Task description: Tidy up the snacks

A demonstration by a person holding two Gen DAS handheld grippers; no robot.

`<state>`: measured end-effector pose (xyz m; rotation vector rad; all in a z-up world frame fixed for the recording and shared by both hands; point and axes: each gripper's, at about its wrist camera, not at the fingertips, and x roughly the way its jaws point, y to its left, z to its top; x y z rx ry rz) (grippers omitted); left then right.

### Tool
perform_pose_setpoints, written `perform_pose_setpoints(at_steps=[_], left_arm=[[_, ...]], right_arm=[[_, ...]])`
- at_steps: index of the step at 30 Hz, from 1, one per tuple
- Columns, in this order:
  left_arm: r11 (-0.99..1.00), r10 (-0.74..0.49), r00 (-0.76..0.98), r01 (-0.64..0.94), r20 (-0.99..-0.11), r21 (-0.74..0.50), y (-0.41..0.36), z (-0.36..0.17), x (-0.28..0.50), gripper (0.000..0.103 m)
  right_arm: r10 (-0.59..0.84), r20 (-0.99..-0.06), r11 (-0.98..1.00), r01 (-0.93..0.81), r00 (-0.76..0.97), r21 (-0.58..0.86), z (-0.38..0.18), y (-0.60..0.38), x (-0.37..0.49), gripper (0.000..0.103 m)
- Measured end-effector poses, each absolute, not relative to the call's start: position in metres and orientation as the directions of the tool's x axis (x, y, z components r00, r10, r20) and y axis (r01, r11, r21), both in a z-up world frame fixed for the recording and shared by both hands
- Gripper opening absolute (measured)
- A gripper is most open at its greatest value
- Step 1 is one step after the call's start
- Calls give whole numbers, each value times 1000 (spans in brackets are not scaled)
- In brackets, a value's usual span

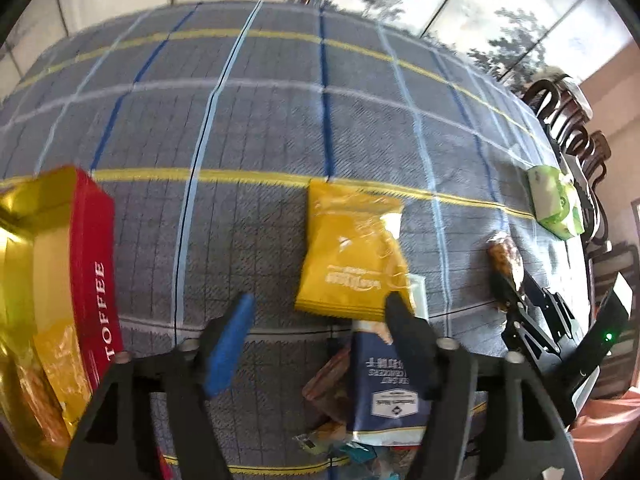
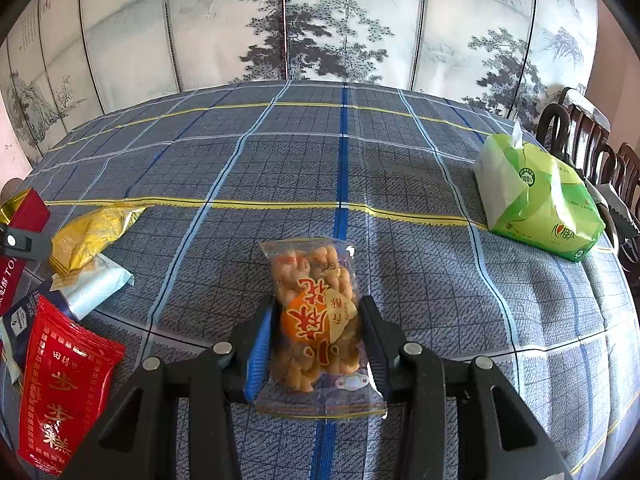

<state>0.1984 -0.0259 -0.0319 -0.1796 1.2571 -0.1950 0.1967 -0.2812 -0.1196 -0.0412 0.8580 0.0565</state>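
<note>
Both wrist views look low across the plaid tablecloth [image 2: 400, 184] (shared), folding screen [image 2: 320, 20] behind.

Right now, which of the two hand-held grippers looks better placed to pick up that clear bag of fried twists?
The right hand-held gripper: its fingers flank the clear bag of fried twists. The left hand-held gripper hangs open, nearer the yellow packet.

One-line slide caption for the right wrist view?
Right gripper straddles a clear bag of fried twists on the plaid tablecloth, green tissue pack beyond.
</note>
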Motion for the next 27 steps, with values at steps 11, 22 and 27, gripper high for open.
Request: perform_pose_setpoints(at_steps=[11,22,27], left_arm=[[968,-239,314,153,-919,-199,-69,-35,224,82],[973,-230,270,93,-935,-212,-57,-64,237,62],[973,-230,287,97,-930,-211,-53,-61,233,56]], right_arm=[[33,-757,998,-66,653,-13,-120,-281,197,43],[33,-757,998,-66,652,-13,-119,-281,197,43],[33,-757,998,-66,652,-13,-119,-282,197,43]])
